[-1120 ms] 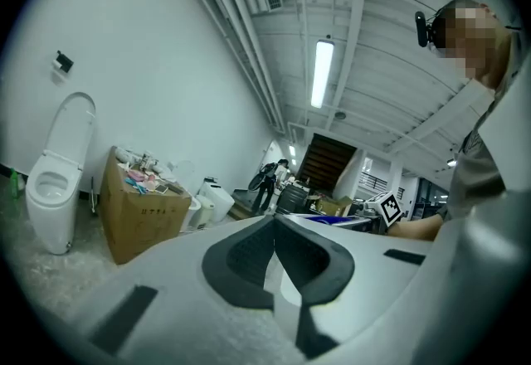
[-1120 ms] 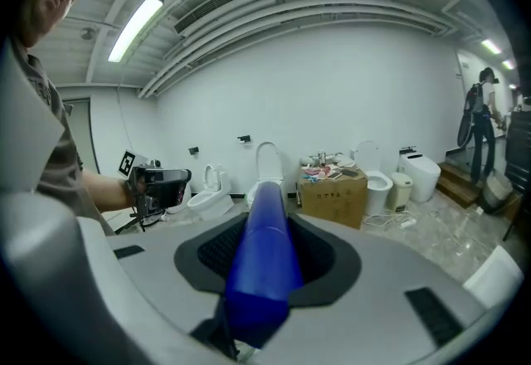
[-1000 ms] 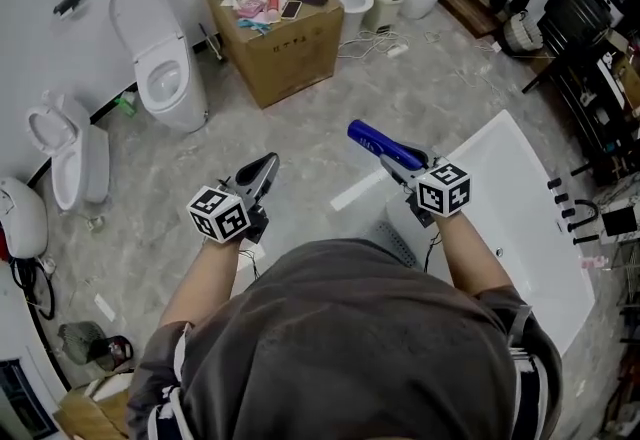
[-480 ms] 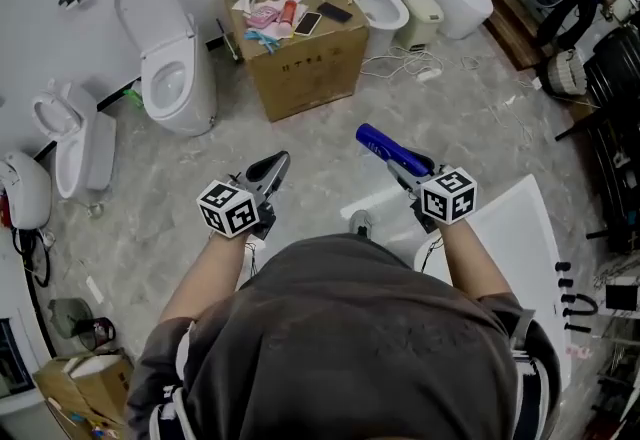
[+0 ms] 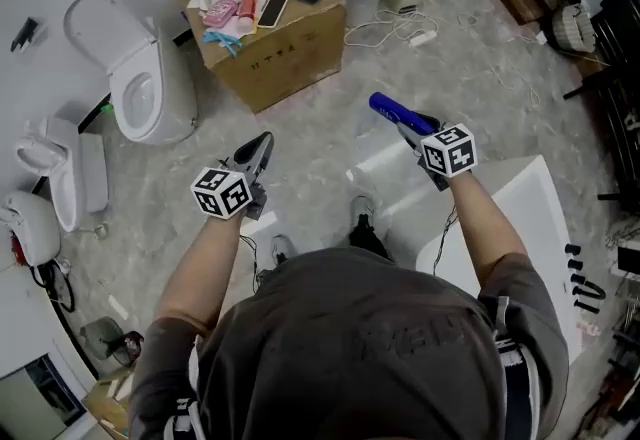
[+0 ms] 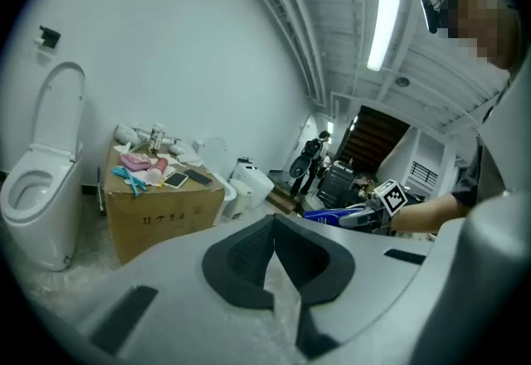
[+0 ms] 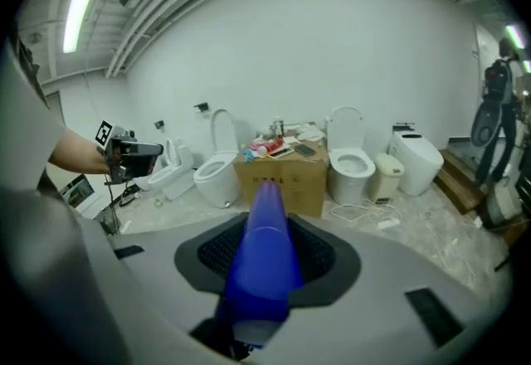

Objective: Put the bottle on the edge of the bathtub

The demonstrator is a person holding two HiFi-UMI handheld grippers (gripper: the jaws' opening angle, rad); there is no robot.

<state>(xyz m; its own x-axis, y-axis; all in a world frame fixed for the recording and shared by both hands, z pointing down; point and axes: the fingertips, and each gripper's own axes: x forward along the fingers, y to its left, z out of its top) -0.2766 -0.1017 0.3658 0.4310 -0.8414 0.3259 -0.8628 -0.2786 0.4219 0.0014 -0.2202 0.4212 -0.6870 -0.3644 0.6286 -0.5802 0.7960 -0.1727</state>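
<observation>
Your right tongs [image 5: 412, 125] pinch the bottle [image 5: 392, 111], lengthwise away from you, just left of the bathtub [image 5: 535, 198]; your left tongs [image 5: 262, 148] sit pressed together, farther off

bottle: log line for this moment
right tool: shut on bottle, held in air | left tool: shut, empty | bathtub: bottle not yet on edge

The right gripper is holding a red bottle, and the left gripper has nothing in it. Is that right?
Not quite. The bottle is blue, not red, as the right gripper view shows. The rest holds: the right gripper is holding it, and the left gripper has nothing in it.
</observation>
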